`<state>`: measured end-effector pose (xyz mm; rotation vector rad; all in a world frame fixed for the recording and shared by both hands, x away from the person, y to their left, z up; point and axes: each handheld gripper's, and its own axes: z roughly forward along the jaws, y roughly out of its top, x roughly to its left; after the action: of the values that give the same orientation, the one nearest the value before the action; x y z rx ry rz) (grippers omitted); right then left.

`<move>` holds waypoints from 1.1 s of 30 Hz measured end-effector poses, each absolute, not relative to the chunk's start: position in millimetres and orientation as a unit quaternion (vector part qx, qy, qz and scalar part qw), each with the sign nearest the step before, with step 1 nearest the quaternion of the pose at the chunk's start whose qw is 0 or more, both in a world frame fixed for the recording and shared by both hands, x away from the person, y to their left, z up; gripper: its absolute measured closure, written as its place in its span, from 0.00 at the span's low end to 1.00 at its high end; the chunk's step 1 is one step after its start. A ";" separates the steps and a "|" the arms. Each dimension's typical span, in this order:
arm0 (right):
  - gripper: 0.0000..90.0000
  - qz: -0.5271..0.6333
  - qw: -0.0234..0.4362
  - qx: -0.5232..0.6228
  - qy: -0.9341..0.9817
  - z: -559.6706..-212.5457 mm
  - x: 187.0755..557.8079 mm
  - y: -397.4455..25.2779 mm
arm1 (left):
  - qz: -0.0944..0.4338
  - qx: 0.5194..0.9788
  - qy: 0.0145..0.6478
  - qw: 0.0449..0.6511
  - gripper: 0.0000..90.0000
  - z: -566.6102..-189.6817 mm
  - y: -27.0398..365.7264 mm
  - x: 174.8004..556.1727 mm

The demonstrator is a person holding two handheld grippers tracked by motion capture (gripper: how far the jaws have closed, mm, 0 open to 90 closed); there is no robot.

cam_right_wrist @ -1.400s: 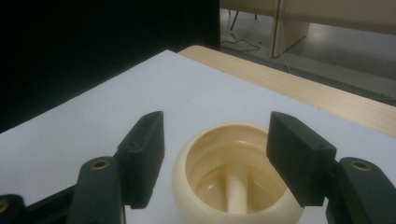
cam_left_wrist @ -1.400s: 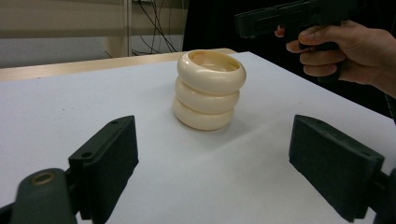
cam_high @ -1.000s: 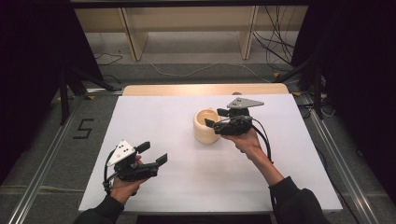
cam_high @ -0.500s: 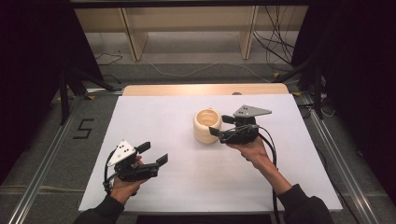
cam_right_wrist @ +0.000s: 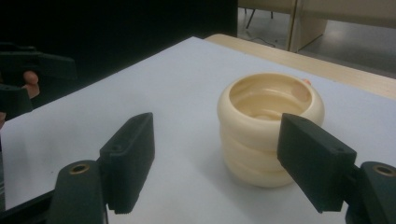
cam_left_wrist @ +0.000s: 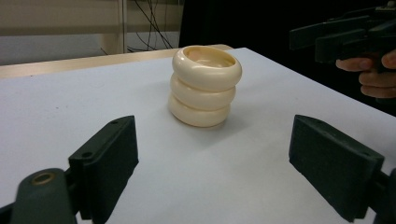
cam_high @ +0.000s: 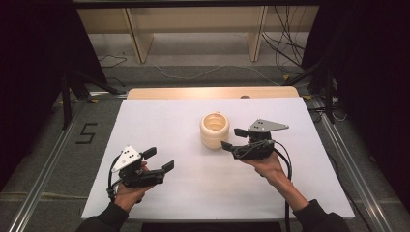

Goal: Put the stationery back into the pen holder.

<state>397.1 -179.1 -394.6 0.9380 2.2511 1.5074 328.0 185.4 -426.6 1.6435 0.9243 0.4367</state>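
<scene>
Ribbed cream cup (cam_high: 214, 130) stands upright, hollow bare; right tongs (cam_high: 231, 139) gape just beside it; left tongs (cam_high: 159, 160) gape well apart.

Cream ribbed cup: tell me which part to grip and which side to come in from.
Grip the cream cup across its middle, in a groove between two bulging rings, so the pads seat and probably won't slide. It stands upright on the white table, open end up. Come in level from the right gripper, which is open and nearest; the left gripper is farther off.
</scene>
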 end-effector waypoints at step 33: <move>0.24 0.532 0.123 0.344 0.764 -415.3 360.8 -214.5 | 0.179 0.706 0.388 0.565 0.16 -427.4 183.6 328.3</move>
<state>360.8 -214.5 -415.3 1.0041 2.2285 1.5512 328.3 183.6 -427.4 1.6609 0.9128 0.4205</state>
